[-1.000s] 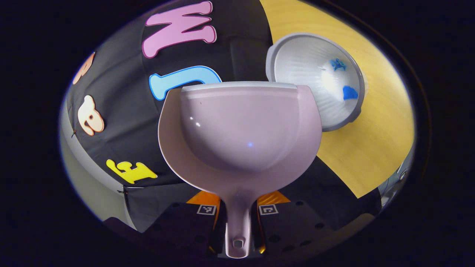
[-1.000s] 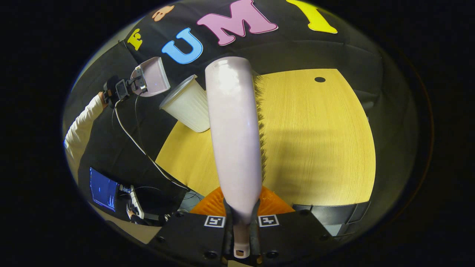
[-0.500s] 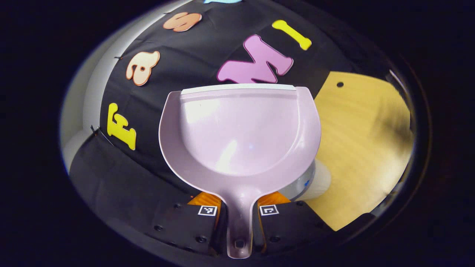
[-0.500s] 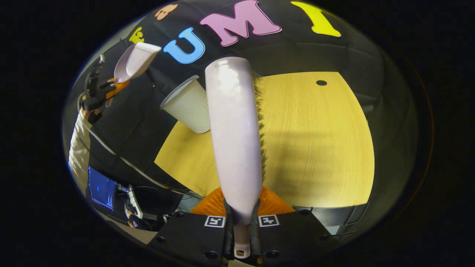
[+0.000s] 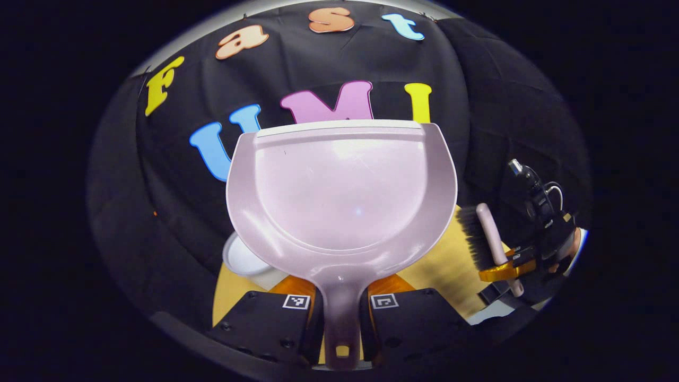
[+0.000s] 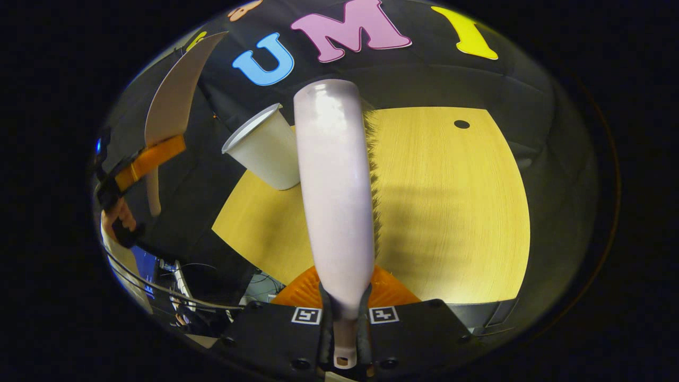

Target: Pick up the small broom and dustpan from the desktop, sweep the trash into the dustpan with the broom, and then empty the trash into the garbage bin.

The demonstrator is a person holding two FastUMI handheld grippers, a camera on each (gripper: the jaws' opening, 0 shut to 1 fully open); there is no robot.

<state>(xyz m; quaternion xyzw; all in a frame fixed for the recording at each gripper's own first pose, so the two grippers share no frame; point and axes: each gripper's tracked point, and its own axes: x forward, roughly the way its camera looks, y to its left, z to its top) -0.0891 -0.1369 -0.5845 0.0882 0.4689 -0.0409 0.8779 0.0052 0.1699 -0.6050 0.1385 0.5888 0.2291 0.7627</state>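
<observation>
Since 1 second ago the dustpan (image 5: 342, 196) has been swung away from the garbage bin (image 6: 262, 148) and raised level; its pan looks empty. It is held by its handle between the closed fingers of the left gripper (image 5: 339, 318), long axis pointing forward. The broom (image 6: 337, 196) is clamped by its handle in the right gripper (image 6: 345, 318), above the desktop (image 6: 451, 212). The bin stands below the dustpan, nearer the left hand. 1 dustpan, 1 broom and 1 bin are counted.

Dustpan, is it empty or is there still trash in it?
Empty: the dustpan shows a bare, clean inside in the left gripper view.
</observation>
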